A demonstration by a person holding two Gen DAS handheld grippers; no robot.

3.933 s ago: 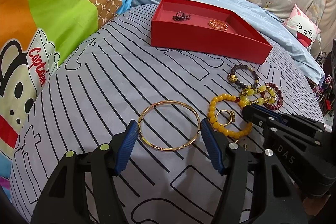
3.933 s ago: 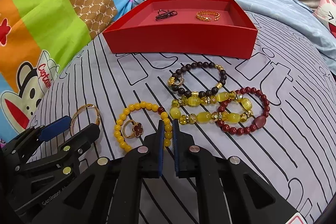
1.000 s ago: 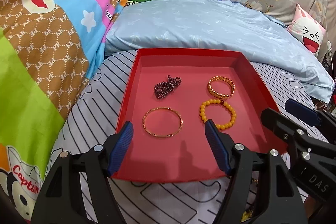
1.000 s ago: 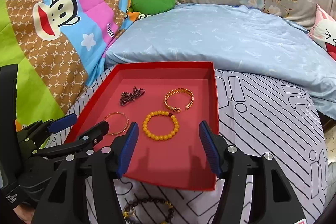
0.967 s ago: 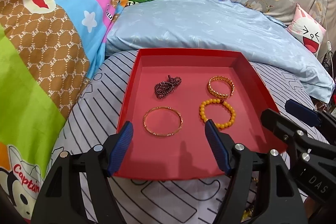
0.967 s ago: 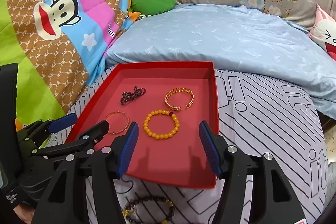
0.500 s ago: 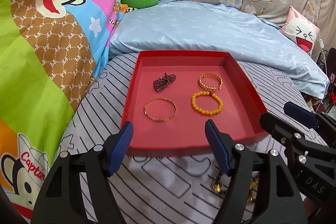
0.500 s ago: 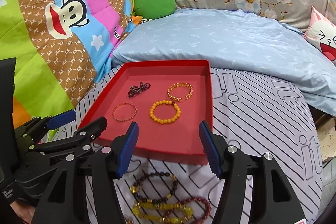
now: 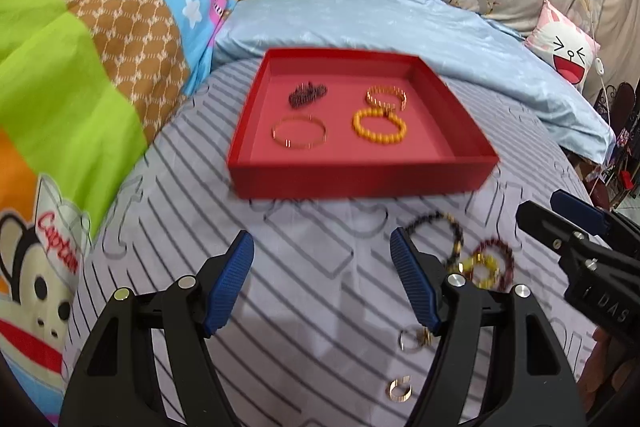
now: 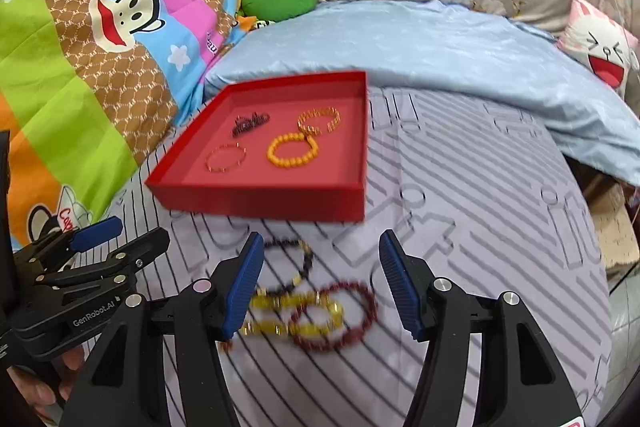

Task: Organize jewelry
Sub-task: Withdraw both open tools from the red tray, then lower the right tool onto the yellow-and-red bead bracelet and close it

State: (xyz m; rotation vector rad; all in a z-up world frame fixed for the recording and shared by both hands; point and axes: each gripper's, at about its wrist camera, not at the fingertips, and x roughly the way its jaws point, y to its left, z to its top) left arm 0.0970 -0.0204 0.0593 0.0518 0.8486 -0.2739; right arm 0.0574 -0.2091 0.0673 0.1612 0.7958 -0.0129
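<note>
L gripper (image 9: 320, 283) fingers spread wide, nothing between them, hovering over the striped bed cover (image 9: 168, 211) short of the red tray (image 9: 360, 179). R gripper (image 10: 320, 281) also wide open, empty, above the loose pile on the bed.

Tray sits on the cover near the blue pillow (image 9: 400, 23); monkey blanket (image 9: 80, 47) rises close along its left side. Front wall of tray faces both grippers. In tray, 4 pcs, all apart from the walls: dark chain (image 9: 307, 95) back left, gold cuff (image 9: 387, 97) back right, thin gold bangle (image 9: 299, 133) front left, orange bead bracelet (image 9: 379, 126) front right, touching the cuff. Front third of tray floor and strip along right wall are bare.

Still on the bed, just in front of the tray's front edge: dark bead bracelet (image 10: 296, 259), yellow bead bracelet (image 10: 292, 311), red bead bracelet (image 10: 340, 315), overlapping each other; blurred. In L view, a ring w/ charm (image 9: 414, 339) by the right finger and a small gold ring (image 9: 400, 393) nearer the camera.

Bare cover to the R of the tray, running to the bed's right edge.
</note>
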